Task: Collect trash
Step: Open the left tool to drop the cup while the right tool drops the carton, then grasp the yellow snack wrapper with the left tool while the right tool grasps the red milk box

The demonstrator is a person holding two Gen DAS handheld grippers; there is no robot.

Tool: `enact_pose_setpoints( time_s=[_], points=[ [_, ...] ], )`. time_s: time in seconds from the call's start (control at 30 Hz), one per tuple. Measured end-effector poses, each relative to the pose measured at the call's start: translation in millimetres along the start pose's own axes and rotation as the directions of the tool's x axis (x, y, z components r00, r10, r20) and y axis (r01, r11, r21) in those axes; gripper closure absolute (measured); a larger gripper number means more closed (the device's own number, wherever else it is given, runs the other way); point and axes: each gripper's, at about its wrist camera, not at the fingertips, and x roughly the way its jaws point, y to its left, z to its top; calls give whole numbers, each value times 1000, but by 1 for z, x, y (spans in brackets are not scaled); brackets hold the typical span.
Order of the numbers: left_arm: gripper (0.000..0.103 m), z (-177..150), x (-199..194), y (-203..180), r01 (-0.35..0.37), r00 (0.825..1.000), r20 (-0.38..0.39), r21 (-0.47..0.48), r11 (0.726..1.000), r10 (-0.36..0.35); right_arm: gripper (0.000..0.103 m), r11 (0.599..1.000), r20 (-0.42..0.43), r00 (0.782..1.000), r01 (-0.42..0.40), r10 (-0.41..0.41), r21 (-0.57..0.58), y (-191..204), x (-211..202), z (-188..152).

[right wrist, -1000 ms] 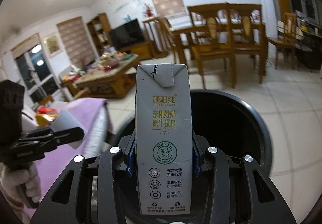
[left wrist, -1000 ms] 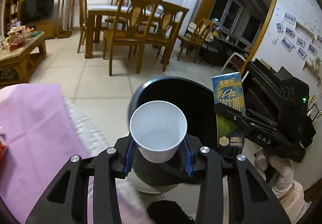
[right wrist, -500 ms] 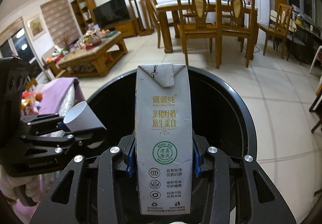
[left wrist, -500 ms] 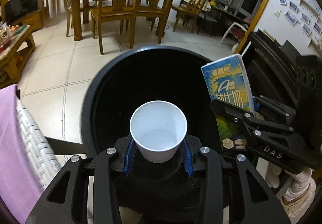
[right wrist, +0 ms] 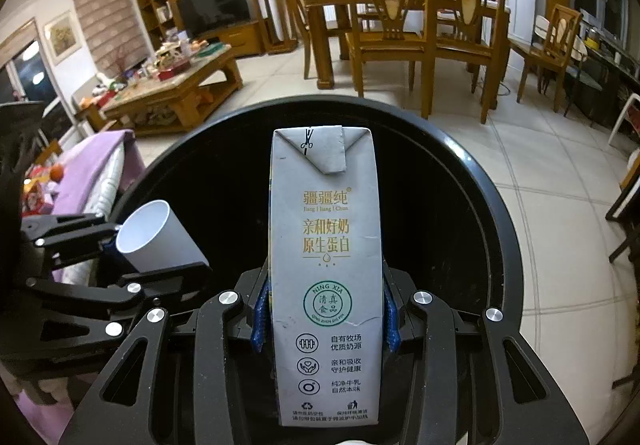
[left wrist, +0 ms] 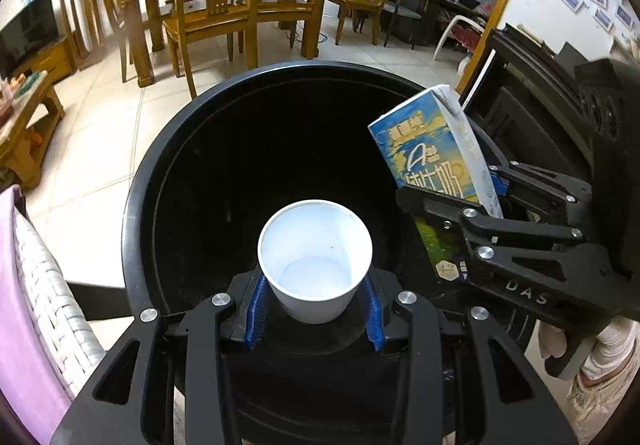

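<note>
**Cup and carton over bin**

We've got the left gripper [left wrist: 316,309] clamped low on the cup [left wrist: 315,259], the right gripper [right wrist: 324,319] pinching the carton [right wrist: 324,269] sides. Both look light and crushable; grip gently. Bin [left wrist: 168,149] gapes right below.

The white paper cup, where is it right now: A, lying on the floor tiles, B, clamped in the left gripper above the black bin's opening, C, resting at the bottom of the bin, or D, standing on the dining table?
B: the white paper cup sits between the blue pads of the left gripper, held over the dark mouth of the black bin.
</note>
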Motion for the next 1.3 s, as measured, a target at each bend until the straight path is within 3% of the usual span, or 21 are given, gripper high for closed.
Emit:
enact_pose_setpoints(
  time_s=[0.23, 0.53, 0.6, 0.73, 0.83, 0.87, 0.93, 1.0, 1.3],
  points=[
    [63, -1, 10, -12, -25, 999, -26, 72, 997, 27, 61, 1000, -12, 1000, 4, -4, -4, -2, 3, 3],
    [62, 1, 10, -14, -24, 999, -41, 85, 996, 28, 60, 1000, -15, 1000, -6, 6, -7, 1, 1, -1],
    [62, 2, 8, -15, -28, 999, -41, 90, 996, 32, 57, 1000, -12, 1000, -9, 9, -5, 0, 1, -3],
    [62, 1, 1, -12, -31, 999, -35, 84, 996, 34, 43, 1000, 4, 1000, -17, 17, -2, 3, -5, -3],
    [61, -4, -5, -8, -44, 999, -25, 76, 996, 46, 39, 1000, 21, 999, -29, 29, 10, 3, -12, -1],
    [59, -5, -10, -6, -48, 999, -19, 70, 996, 49, 34, 999, 29, 999, -34, 34, 17, 3, -15, 0],
    [37, -9, -19, -2, -65, 998, 4, 63, 996, 65, 33, 999, 52, 998, -40, 39, 24, 5, -22, 1],
    [29, -13, -32, 2, -98, 994, 48, 61, 993, 95, 32, 998, 71, 996, -52, 50, 26, 6, -27, 1],
    [23, -42, -101, 56, -159, 974, 151, -79, 984, 169, 28, 991, 117, 984, -128, 132, -36, 57, -45, 14]
  ],
)
